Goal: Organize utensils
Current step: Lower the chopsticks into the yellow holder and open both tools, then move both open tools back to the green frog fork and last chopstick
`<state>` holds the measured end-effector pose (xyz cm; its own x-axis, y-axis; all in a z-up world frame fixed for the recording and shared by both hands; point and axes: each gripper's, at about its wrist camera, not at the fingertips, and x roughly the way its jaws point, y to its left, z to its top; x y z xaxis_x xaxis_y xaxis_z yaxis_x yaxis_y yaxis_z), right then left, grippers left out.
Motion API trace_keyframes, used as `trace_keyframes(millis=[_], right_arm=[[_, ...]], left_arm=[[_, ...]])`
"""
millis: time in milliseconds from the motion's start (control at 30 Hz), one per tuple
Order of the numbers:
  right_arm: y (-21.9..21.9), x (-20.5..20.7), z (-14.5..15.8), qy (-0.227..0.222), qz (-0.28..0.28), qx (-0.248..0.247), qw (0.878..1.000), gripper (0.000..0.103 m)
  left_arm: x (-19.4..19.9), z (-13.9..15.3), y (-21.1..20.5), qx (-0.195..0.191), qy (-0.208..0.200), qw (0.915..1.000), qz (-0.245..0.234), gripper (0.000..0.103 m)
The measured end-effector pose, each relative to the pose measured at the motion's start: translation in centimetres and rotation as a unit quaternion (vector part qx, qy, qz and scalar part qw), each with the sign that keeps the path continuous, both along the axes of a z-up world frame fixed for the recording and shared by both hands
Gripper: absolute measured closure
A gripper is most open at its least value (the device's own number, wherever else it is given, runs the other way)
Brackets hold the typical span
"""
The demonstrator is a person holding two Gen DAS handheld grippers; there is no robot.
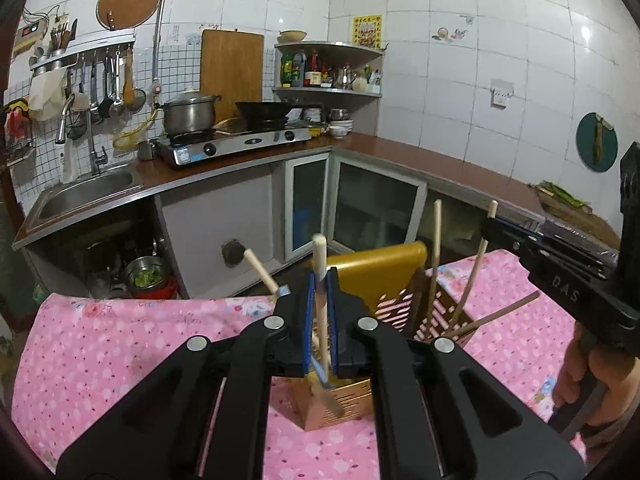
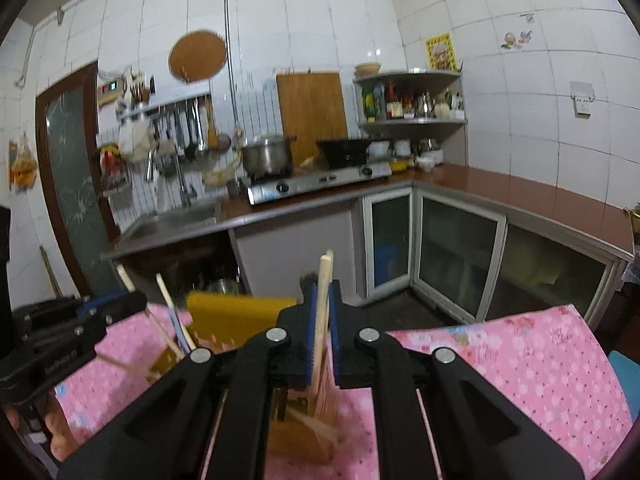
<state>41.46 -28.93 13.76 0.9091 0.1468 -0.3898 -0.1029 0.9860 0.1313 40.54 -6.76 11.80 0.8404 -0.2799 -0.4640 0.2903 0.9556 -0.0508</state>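
Left gripper (image 1: 320,320): I've clamped it on a wooden utensil (image 1: 320,256), tip down in the slotted holder (image 1: 348,404).
Right gripper (image 2: 322,332): nearly closed, pinching chopsticks (image 2: 325,280) above the same holder.
Holder: standing on pink cloth (image 1: 120,332).
Risk: blurred tips suggest swing; a snag could tip the holder.

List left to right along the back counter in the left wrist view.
Sink → faucet → steel pot → wooden cutting board → black wok → corner shelf.
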Motion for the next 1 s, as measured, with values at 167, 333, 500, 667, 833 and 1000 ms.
trace_keyframes(millis=[167,333,500,667,833,1000], right_arm=[[-0.2,-0.1,-0.4,0.025,-0.004,-0.006,1.000,0.093],[-0.6,-2.2,1.5,0.014,-0.016,-0.001,1.000,0.045],[-1.0,-4.9,3.2,0.011,-0.026,0.003,1.000,0.044],[-1.1,-8.3,3.1,0.007,-0.038,0.005,0.999,0.032],[-0.4,-11.1,0.9,0.024,-0.039,0.005,0.999,0.029],[1.4,-13.3,-3.2,0.062,-0.026,-0.010,0.998,0.027]], left_arm=[[0.0,-0.7,0.5,-0.003,0.024,0.9997,0.003,0.095],[-1.7,0.7,2.0,-0.021,0.021,0.9994,0.017,0.043],[-4.4,2.5,3.4,-0.030,0.011,0.9993,0.022,0.025],[-7.5,3.0,4.7,-0.031,-0.001,0.9990,0.033,0.005],[-9.5,1.2,6.3,-0.029,0.019,0.9984,0.044,0.005],[-10.8,-2.8,8.3,-0.013,0.058,0.9965,0.058,0.005]])
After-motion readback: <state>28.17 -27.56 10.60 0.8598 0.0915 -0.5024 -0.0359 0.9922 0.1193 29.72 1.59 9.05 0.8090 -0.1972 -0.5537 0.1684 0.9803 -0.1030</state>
